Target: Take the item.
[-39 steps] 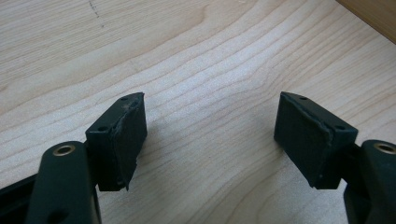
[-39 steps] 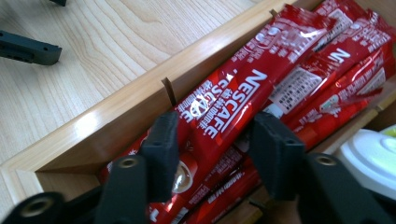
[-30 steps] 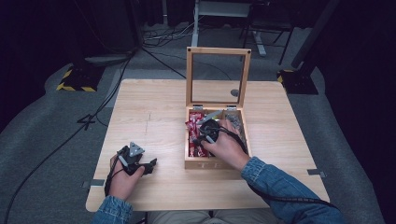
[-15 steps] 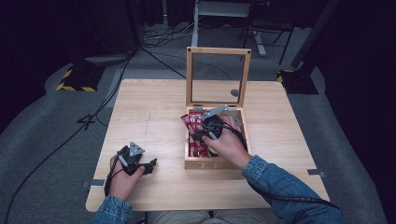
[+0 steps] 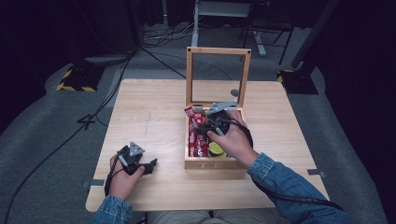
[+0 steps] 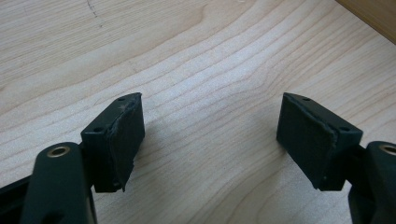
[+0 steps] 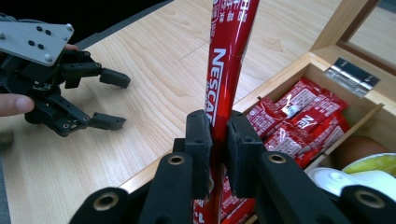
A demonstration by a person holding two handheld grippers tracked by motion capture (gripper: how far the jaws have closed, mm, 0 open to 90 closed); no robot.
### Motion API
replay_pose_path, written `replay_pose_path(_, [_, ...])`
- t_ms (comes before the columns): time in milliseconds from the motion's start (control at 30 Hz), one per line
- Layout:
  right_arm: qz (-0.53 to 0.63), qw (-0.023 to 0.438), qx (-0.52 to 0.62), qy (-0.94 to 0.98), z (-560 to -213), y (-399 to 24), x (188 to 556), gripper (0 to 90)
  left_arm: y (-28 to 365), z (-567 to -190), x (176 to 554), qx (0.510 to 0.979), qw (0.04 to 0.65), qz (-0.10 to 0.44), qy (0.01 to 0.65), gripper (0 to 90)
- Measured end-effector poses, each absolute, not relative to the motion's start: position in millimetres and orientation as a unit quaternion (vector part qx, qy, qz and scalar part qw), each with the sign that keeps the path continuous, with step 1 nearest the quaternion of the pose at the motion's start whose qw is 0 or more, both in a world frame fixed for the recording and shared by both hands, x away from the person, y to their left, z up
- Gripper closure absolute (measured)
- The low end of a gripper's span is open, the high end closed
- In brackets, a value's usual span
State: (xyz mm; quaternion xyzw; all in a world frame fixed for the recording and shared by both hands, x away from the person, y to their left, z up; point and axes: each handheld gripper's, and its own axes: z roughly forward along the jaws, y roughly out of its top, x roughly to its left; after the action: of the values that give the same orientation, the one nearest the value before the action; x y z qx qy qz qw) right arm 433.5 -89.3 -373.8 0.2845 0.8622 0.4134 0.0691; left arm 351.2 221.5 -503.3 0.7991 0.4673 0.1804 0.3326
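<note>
Left gripper [image 5: 148, 164] sits low on the bench [image 5: 154, 116] at the near left corner, hand resting on the wood, jaws spread with nothing between them. Left gripper view confirms it: bare wood grain between both pads [image 6: 122, 140]. Looks parked there to stay clear of the box, free to receive or steady something if needed.

Moving right: the wooden tea box [image 5: 215, 163] stands mid-bench, its glazed lid [image 5: 218, 74] propped upright at the back so the compartments are reachable from above. Left compartment holds a stack of red coffee sachets [image 7: 299, 116]; the one beside it has a yellow-green item and a white cap, too cropped to identify.

Right gripper [image 5: 205, 127] is over the box's left compartment, jaws pinching one red Nescafe stick sachet [image 7: 229, 60]. Grip is on the lower half of the stick, pads pressed flat on both faces, so the sachet stands upright and most of its length rises above the jaws. In the high view the sachet's top end leans toward the box's left wall. Holding it by the flat faces makes sense: thin, slippery foil, and an edge grip would let it twist.

Judgement: one sachet is being pulled out of the stack, lower end not yet clear of the others.
</note>
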Motion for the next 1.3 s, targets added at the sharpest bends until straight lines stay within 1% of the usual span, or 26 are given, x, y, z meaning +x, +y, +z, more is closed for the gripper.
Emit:
replay_pose_path(133, [0.418, 0.073, 0.286, 0.859, -368, -95, 433, 80.6, 222, -504, 352, 0.801, 0.331, 0.179, 0.466, 20.3])
replay_pose_path(333, [0.425, 0.08, 0.286, 0.855, -361, -104, 433, 80.6, 222, -504, 353, 0.8, 0.331, 0.18, 0.467, 18.5])
replay_pose_path(533, [0.432, 0.093, 0.293, 0.848, -352, -123, 433, 80.6, 222, -504, 354, 0.8, 0.331, 0.178, 0.469, 17.1])
replay_pose_path(900, [0.459, 0.122, 0.314, 0.822, -332, -176, 432, 80.5, 223, -504, 358, 0.8, 0.327, 0.178, 0.471, 14.9])
replay_pose_path(1300, [0.455, 0.155, 0.369, 0.795, -328, -242, 425, 80.5, 224, -504, 370, 0.804, 0.322, 0.174, 0.469, 8.7])
